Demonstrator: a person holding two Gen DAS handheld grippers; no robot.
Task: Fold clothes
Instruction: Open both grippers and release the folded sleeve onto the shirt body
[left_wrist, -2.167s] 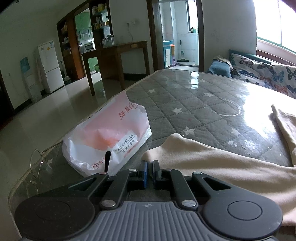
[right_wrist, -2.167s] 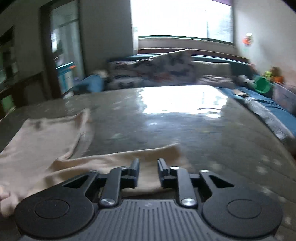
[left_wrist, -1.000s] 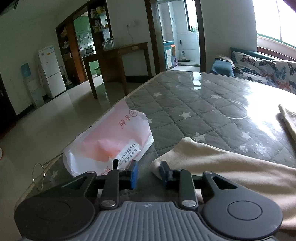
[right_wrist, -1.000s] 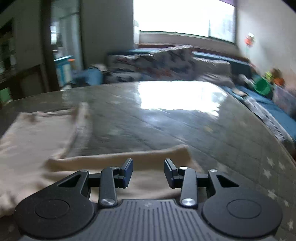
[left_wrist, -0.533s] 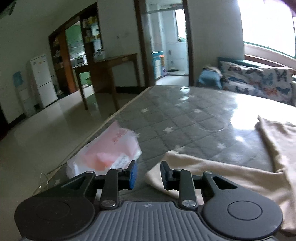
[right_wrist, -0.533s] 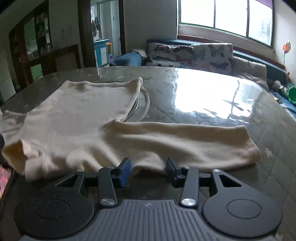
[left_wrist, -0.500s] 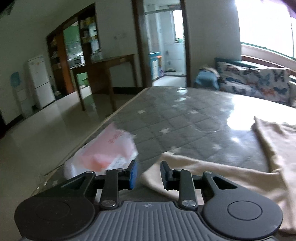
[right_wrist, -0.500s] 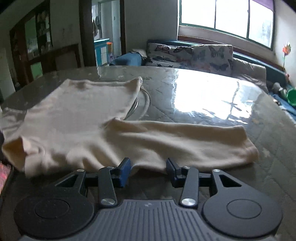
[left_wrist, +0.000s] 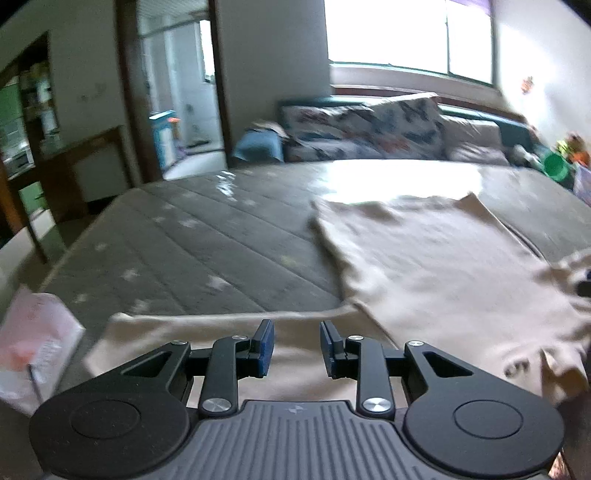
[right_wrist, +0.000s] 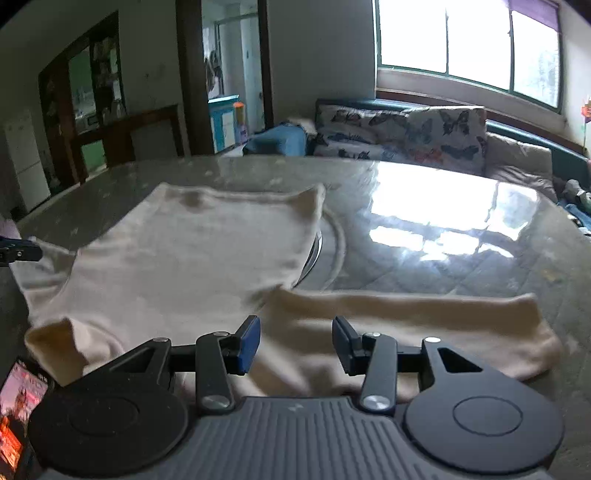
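Note:
A cream long-sleeved shirt (left_wrist: 424, 266) lies spread flat on the grey quilted mattress (left_wrist: 207, 236). My left gripper (left_wrist: 293, 347) hovers open just above its left sleeve (left_wrist: 184, 325), near where the sleeve joins the body; nothing is between the pads. In the right wrist view the shirt's body (right_wrist: 203, 251) fills the left half and the other sleeve (right_wrist: 424, 317) runs off to the right. My right gripper (right_wrist: 295, 345) stands open over the root of that sleeve, holding nothing. The left gripper's fingertips (right_wrist: 18, 251) show at the left edge.
A white and pink plastic bag (left_wrist: 33, 343) lies at the mattress's near left corner. A round ring mark (right_wrist: 332, 254) shows on the mattress beside the shirt. A sofa with butterfly cushions (right_wrist: 406, 129) stands behind, and a doorway (left_wrist: 184, 110) opens at the back left.
The left gripper opened, then swung right from the bag and sleeve end toward the shirt's body. The right gripper shifted left along its sleeve toward the shoulder, jaws slightly wider.

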